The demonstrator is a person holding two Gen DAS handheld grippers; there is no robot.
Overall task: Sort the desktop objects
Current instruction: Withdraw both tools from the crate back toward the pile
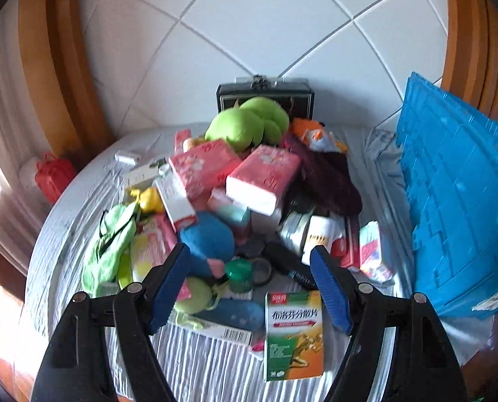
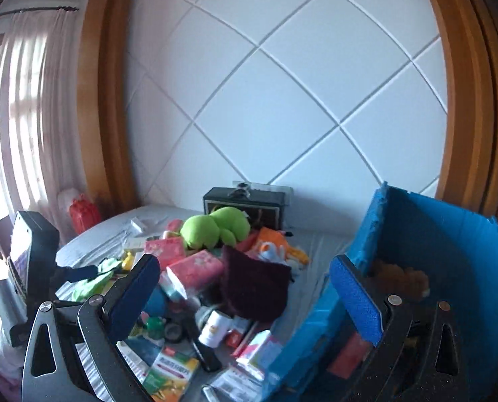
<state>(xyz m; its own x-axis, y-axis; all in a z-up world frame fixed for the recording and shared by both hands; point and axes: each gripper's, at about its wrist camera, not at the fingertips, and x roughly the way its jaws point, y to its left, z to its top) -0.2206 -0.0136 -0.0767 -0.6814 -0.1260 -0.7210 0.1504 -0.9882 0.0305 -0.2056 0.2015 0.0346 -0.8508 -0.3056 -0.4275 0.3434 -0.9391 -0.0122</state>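
Sorting barely begun, judging by how much is heaped on the table.

Left to right:
- Far left edge: red case stands off the pile, against the wood frame.
- Left side: green cloth lies flat, with a yellow toy just behind it.
- Middle: pink tissue packs stacked crooked on small boxes, dumped rather than placed. Green plush sits on top at the back edge, leaning on a black case by the wall.
- Front edge: medicine box lies flat and clear of the heap, probably the easiest first pick. Blue ball and green jar lie just behind it.
- Right of middle: maroon cloth draped over the heap.
- Right edge: blue bin tilted open toward the pile, so it's likely the drop target. In the right wrist view a brown plush is already inside.

Left gripper: jaws wide, empty, aimed over the front of the pile.
Right gripper: jaws wide, empty, one finger in front of the bin mouth.

Risk: pulling from the middle may topple the tissue packs.
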